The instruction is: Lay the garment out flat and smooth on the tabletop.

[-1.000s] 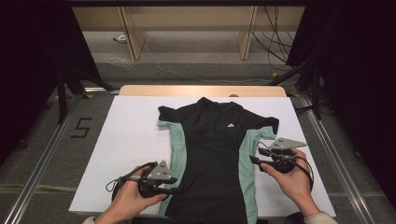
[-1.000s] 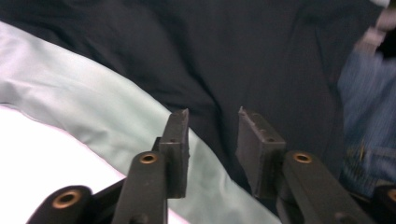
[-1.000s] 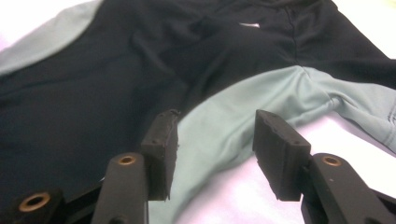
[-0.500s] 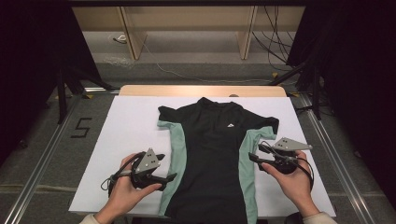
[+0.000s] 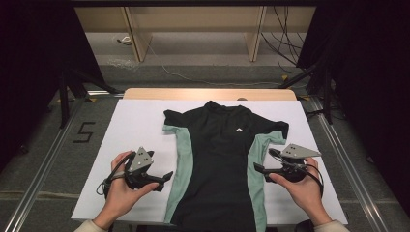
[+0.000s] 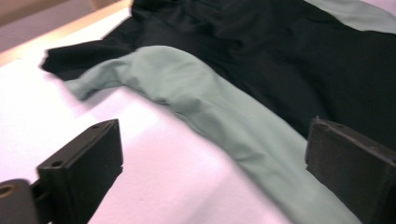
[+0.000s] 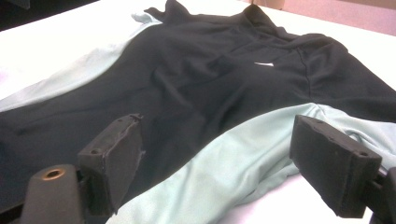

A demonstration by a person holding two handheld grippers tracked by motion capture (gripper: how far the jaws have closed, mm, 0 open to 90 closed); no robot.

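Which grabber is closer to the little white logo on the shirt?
Right. The right gripper sits at the shirt's edge, nearer the logo; the left gripper is off its other side.

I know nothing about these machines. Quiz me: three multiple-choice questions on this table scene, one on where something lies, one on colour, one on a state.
1. Where does the black short-sleeved shirt lie?
A. Spread flat on the white table sheet
B. On the floor
C. Draped over a claw

2. What colour are the shirt's side panels?
A. Red
B. Pale green
C. Yellow

3. How do the left claw and right claw stand?
A. Both clamped on cloth
B. One clamped
C. Both open, gripping nothing

Answers: 1 A, the shirt lies spread on the sheet. 2 B, pale green strips flank the black front. 3 C, both pairs of jaws have just been opening and stand wide apart.
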